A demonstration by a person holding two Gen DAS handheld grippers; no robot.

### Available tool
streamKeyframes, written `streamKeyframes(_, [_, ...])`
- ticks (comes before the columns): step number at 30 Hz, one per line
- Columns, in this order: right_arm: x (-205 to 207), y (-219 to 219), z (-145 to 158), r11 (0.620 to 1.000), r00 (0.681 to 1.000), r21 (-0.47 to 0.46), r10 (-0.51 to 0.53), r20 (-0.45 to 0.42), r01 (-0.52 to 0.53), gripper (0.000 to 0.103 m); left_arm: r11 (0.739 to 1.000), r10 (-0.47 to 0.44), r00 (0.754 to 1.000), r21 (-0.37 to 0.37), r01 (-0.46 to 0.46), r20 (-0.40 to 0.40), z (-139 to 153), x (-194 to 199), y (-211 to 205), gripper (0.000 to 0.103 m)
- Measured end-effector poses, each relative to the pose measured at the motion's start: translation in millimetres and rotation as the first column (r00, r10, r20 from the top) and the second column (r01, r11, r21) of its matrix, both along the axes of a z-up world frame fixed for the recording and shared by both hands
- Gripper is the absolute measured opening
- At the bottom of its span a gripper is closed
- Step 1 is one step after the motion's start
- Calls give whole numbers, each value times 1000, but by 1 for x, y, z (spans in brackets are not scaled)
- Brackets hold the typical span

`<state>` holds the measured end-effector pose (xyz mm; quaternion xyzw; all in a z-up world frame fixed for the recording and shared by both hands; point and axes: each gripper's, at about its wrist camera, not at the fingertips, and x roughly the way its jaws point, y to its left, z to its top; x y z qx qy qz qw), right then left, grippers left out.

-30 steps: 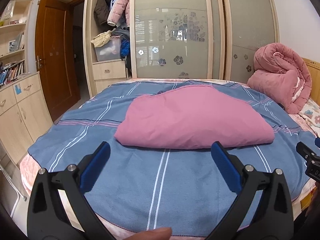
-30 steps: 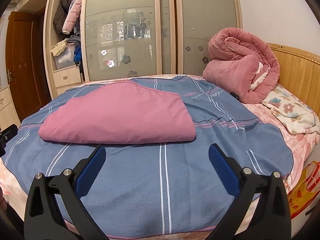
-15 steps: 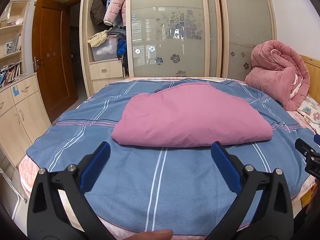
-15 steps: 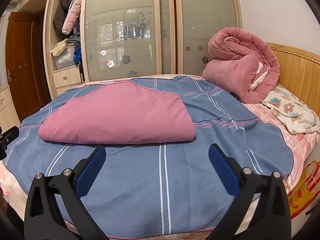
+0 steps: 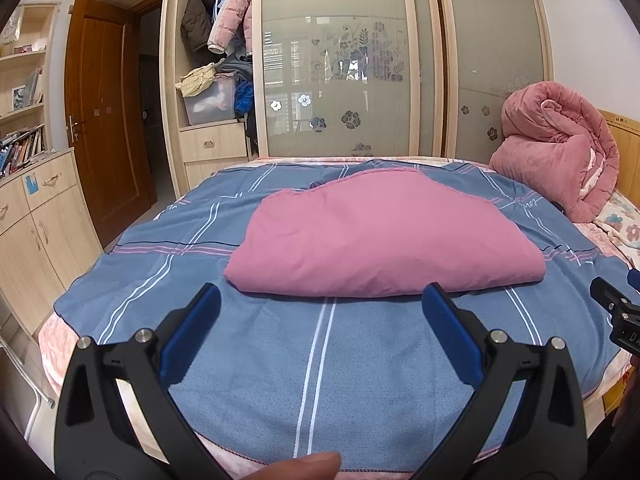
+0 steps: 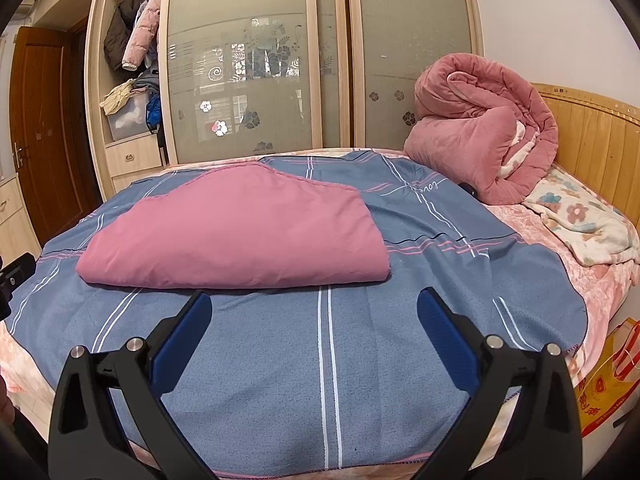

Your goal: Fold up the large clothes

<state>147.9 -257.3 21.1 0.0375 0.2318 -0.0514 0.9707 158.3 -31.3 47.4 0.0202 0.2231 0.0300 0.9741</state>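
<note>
A pink cloth [image 5: 384, 236] lies folded flat on the blue striped bedspread [image 5: 320, 360], in the middle of the bed; it also shows in the right wrist view [image 6: 236, 236]. My left gripper [image 5: 320, 300] is open and empty, held over the near edge of the bed, short of the cloth. My right gripper [image 6: 312, 304] is open and empty, also just short of the cloth's near fold. The right gripper's body shows at the right edge of the left wrist view [image 5: 616, 316].
A rolled pink quilt [image 6: 484, 128] sits by the wooden headboard [image 6: 592, 132] at the right, beside a floral blanket [image 6: 584, 216]. A wardrobe with frosted sliding doors [image 5: 340, 64] stands behind the bed. A wooden door [image 5: 104, 116] and cabinets [image 5: 36, 220] are at left.
The left gripper has shifted slightly, so the cloth sits a little more to the left and higher in its view. The right view is almost unchanged. Both grippers stay open.
</note>
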Motion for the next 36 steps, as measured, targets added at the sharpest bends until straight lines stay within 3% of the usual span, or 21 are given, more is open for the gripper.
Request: streamKeyframes(36, [0, -1, -1, 1000, 1000, 2, 2, -1, -2, 102, 1000, -5, 1000, -10, 5, 4, 0, -1, 3, 101])
